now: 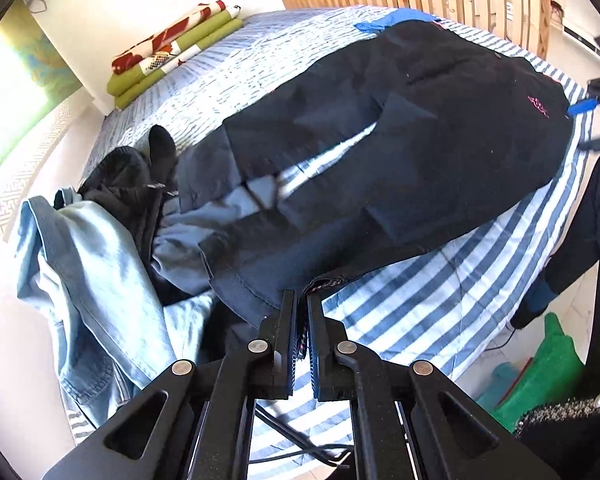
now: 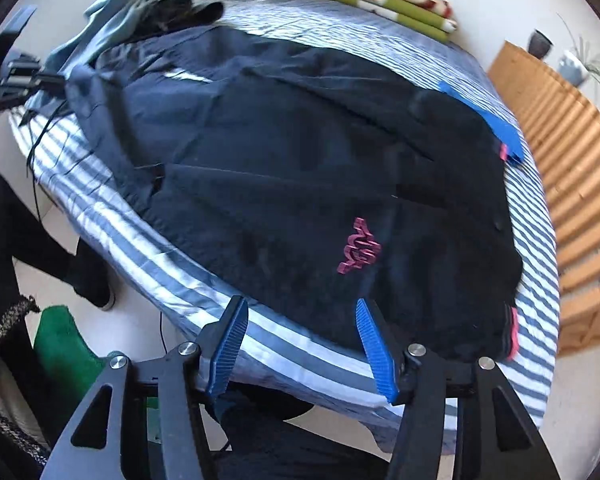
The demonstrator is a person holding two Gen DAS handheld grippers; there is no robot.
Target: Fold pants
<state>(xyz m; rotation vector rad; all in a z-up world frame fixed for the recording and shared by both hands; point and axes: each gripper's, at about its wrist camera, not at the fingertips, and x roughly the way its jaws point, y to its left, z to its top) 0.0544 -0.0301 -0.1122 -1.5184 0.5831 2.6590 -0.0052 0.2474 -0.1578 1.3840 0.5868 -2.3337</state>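
While the dark navy pants (image 2: 300,168) lie spread across the striped bed (image 2: 112,236), the two grippers stand at opposite ends.

The left gripper (image 1: 302,300) is pinched tight on a leg hem with pink stitching; the right gripper (image 2: 300,314) hovers with jaws apart and empty over the waist end, near the pink logo (image 2: 358,246). Light blue jeans (image 1: 80,264) are heaped beside the legs.
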